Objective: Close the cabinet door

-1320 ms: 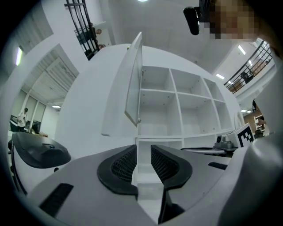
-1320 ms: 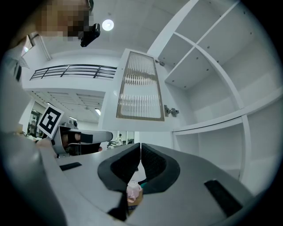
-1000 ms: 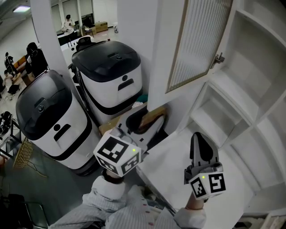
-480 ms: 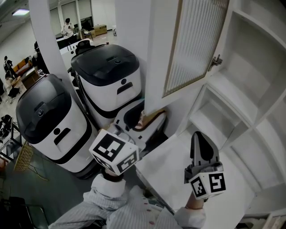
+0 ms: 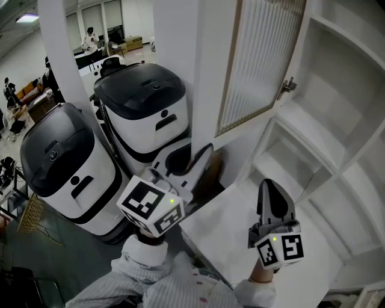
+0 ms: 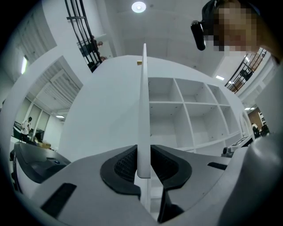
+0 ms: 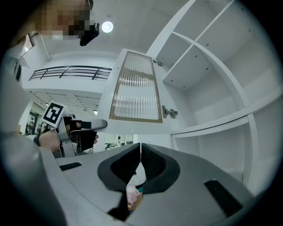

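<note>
Clamping: left gripper [image 5: 202,157] fingers, wide earlier, just closed onto cabinet door [image 5: 252,66] lower edge. Right gripper [image 5: 269,184] unmoved, fingers clenched, empty. Door top cut off in head view.

Two white units with black domed tops are standing side by side at the left of the head view, the nearer unit [image 5: 63,162] sitting lower left and the farther unit [image 5: 147,102] sitting just beyond it. A white pillar [image 5: 60,54] is rising behind them. In the upper left corner, a person [image 5: 90,37] is standing by a dark desk [image 5: 88,53], and a ceiling light [image 5: 27,18] is glowing.
</note>
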